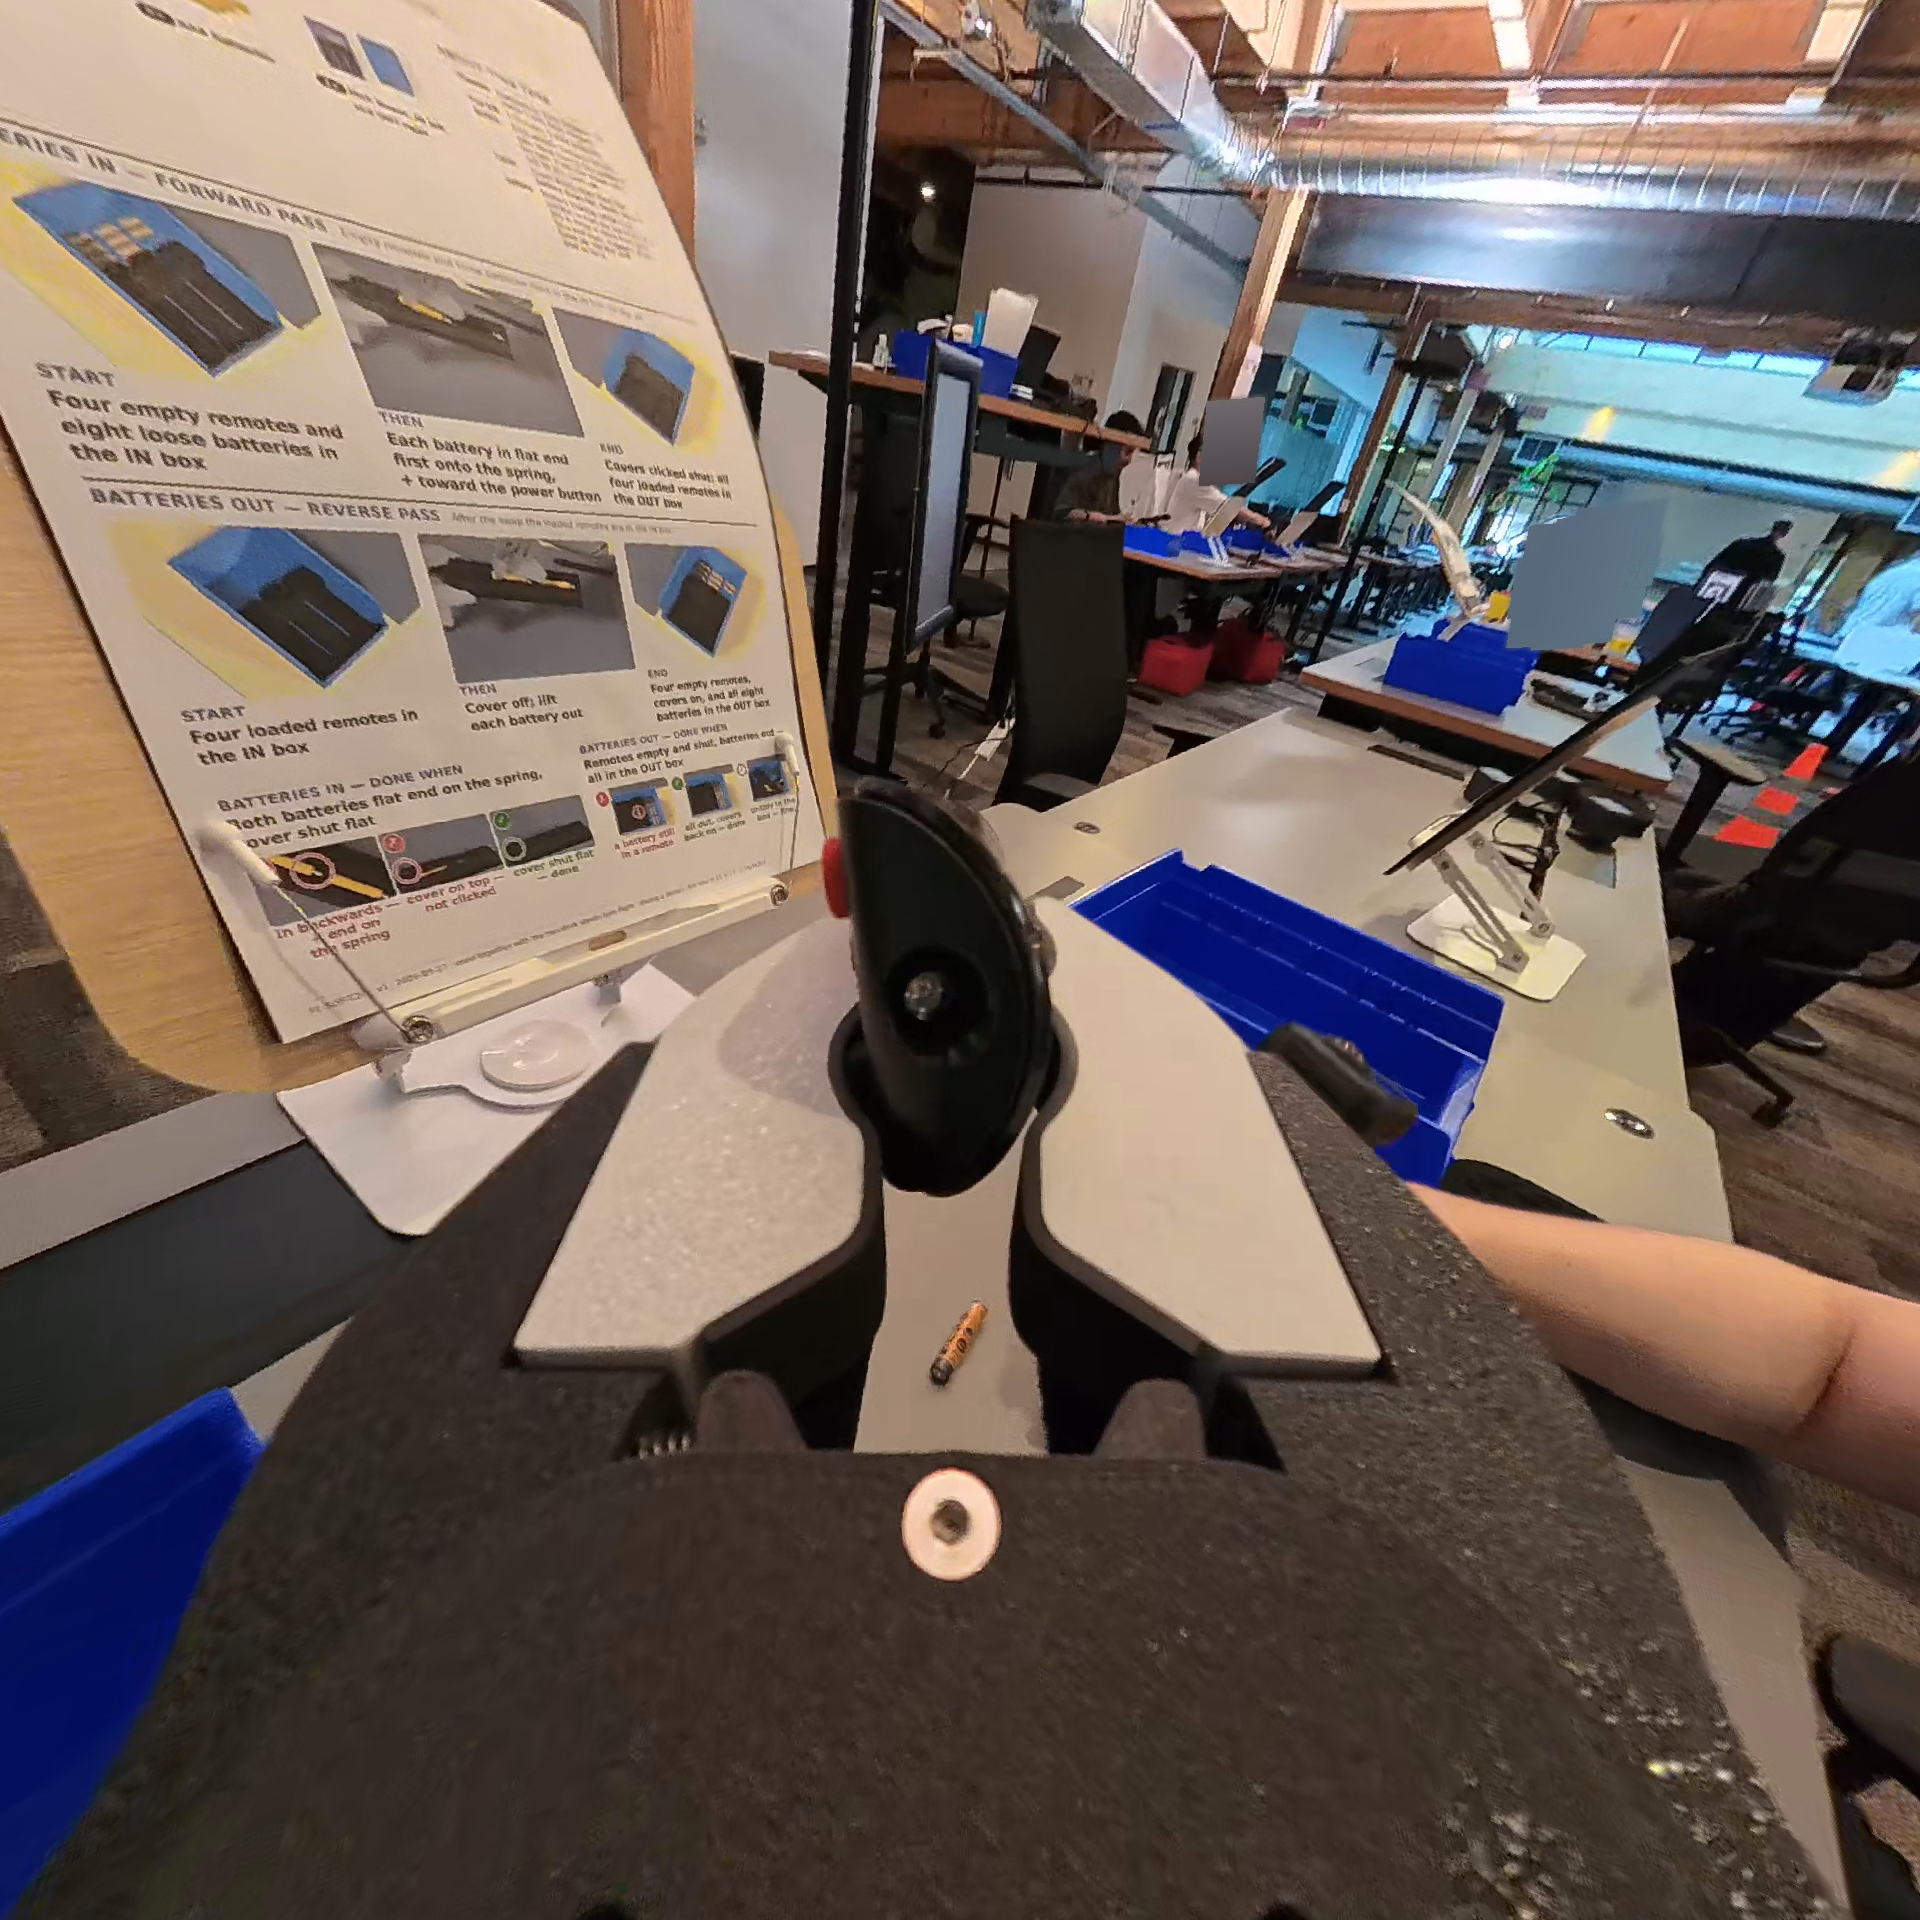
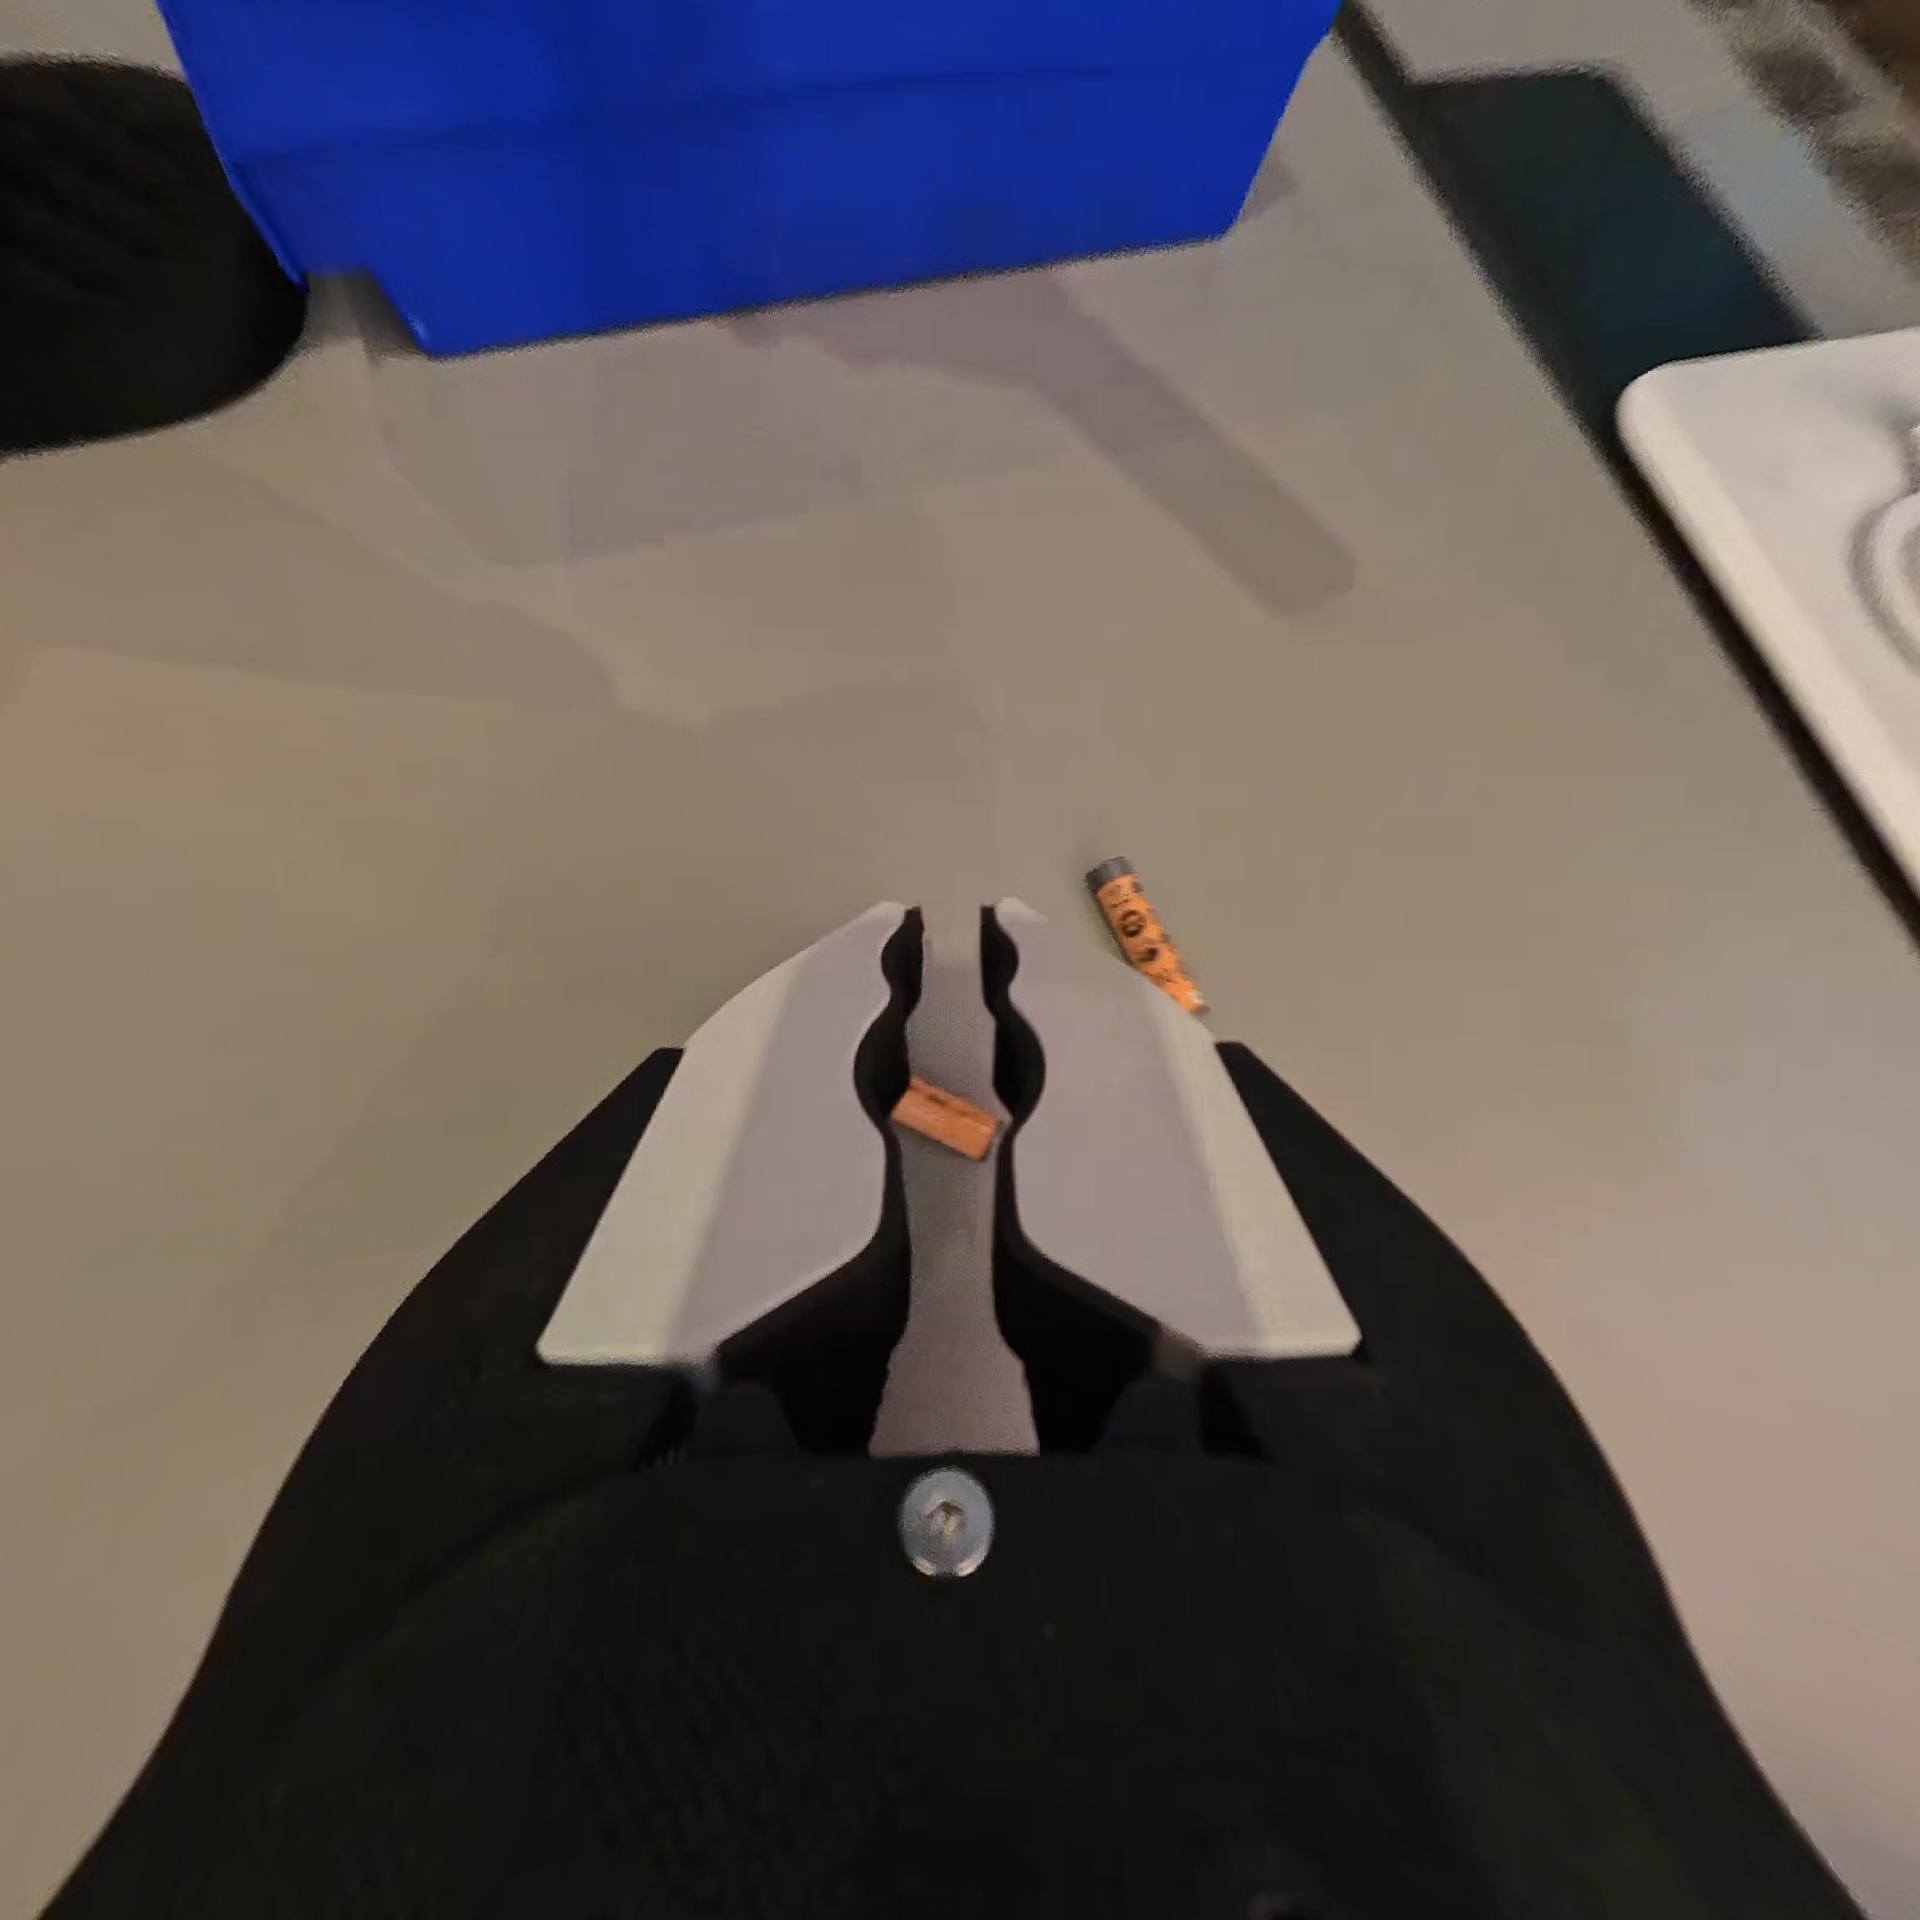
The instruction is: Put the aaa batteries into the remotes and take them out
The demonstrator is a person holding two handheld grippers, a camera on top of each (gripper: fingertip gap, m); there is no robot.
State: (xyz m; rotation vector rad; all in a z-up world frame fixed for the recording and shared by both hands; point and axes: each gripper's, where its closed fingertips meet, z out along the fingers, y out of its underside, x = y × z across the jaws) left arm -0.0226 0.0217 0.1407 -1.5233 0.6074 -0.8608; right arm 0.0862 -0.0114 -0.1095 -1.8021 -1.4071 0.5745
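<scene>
The left gripper (image 1: 951,1049) is clamped on the black remote (image 1: 940,997), which stands on edge between its fingers, held above the grey table (image 1: 1247,790). One battery (image 1: 958,1340) lies loose on the table below. The right gripper (image 2: 951,920) has its jaws nearly together, pinching an orange battery (image 2: 943,1118) crosswise; another battery (image 2: 1143,937) lies just beside its fingertip. Farther off sits a blue bin (image 2: 727,156).

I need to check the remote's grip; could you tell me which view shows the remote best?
The left wrist view: the black remote stands clamped on edge in the left hand-held gripper, red button visible. The right wrist view shows no remote.
</scene>
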